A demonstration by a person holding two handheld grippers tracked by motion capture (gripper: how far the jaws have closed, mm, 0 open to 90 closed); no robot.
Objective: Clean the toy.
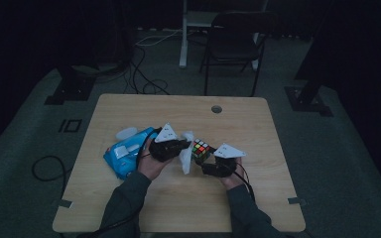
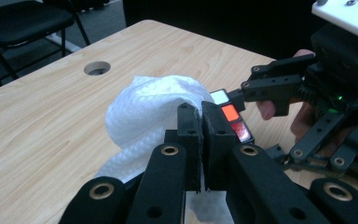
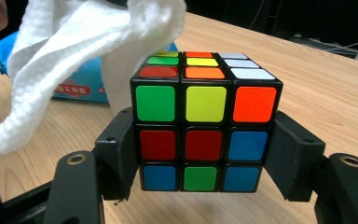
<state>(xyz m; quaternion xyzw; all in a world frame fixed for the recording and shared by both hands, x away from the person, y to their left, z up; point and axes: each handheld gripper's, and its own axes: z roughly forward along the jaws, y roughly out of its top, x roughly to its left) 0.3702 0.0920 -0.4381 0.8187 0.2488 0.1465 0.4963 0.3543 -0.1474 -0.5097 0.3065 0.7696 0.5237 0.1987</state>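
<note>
A scrambled colour cube (image 3: 205,123) sits clamped between the jaws of my right gripper (image 3: 200,158), just above the wooden table (image 1: 188,193). From above, the cube (image 1: 201,149) is at the table's middle, with the right gripper (image 1: 212,161) behind it. My left gripper (image 2: 199,135) is shut on a white wipe (image 2: 154,116), which hangs against the cube's left side. The wipe (image 3: 74,51) drapes over the cube's top left corner in the right gripper view. From the high view the left gripper (image 1: 178,147) holds the wipe (image 1: 185,157) beside the cube.
A blue pack of wipes (image 1: 125,152) lies on the table left of my left hand, and shows as a blue pack (image 3: 79,81) behind the wipe. A round cable hole (image 1: 217,109) sits near the far edge. A black chair (image 1: 233,42) stands beyond the table.
</note>
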